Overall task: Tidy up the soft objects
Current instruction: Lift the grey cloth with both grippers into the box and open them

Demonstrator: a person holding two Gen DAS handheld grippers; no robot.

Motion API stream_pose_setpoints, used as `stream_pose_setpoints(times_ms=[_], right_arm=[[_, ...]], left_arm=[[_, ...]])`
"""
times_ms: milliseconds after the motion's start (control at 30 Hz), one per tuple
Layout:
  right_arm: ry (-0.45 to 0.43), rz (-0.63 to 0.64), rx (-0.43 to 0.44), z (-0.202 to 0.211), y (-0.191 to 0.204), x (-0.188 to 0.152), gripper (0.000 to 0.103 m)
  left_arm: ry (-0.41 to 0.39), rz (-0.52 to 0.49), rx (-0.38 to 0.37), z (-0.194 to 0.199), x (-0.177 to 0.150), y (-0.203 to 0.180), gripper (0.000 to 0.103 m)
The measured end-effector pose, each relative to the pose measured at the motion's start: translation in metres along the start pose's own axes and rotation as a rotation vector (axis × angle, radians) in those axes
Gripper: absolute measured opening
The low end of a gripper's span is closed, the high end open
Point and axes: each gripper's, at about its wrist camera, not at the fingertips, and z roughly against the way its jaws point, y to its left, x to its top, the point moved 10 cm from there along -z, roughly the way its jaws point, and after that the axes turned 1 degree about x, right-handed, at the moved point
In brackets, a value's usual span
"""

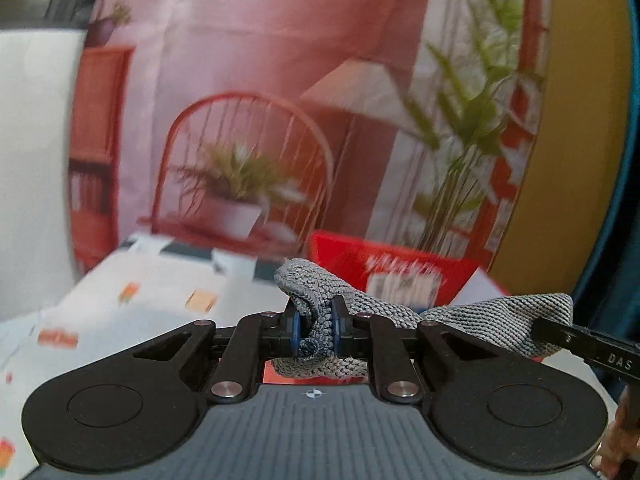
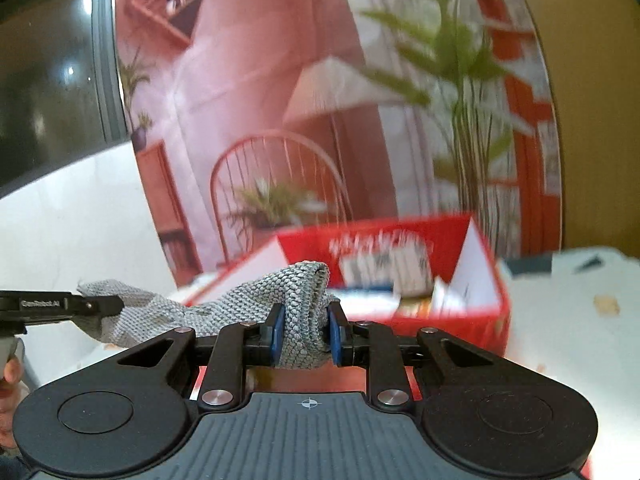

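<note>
A grey knitted cloth (image 1: 384, 312) hangs stretched between my two grippers. My left gripper (image 1: 316, 330) is shut on one bunched end of it. My right gripper (image 2: 306, 332) is shut on the other end (image 2: 298, 304). In the left wrist view the right gripper's black finger (image 1: 588, 342) pinches the cloth at the far right. In the right wrist view the left gripper's finger (image 2: 68, 304) holds the cloth at the far left. Both hold the cloth in the air above a red box (image 2: 472, 312).
The red box (image 1: 400, 264) is open, with printed packets inside, just beyond the cloth. A large printed backdrop (image 1: 260, 120) of a pink room with a chair and plants stands behind. White printed sheets (image 1: 140, 300) cover the surface at left.
</note>
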Motion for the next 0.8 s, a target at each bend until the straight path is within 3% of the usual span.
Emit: stream_pose_setpoints(times_ms=[267,533,800], right_arm=[[-0.037,0.024,-0.097,-0.02,-0.036,0.043,0.021],[0.033,0.067,-0.197,-0.06,-0.059,0.034,0.021],[0.043,0.134,-0.245,-0.095,-0.068,0.042,0.021]], left_arm=[[0.007,-0.126,-0.028,-0.054,0.023,-0.053,0.016],[0.09,-0.198,-0.015,-0.123,0.022,-0.074,0.016],[0.081,-0.252,0.025,-0.164,0.04,-0.09,0.016]])
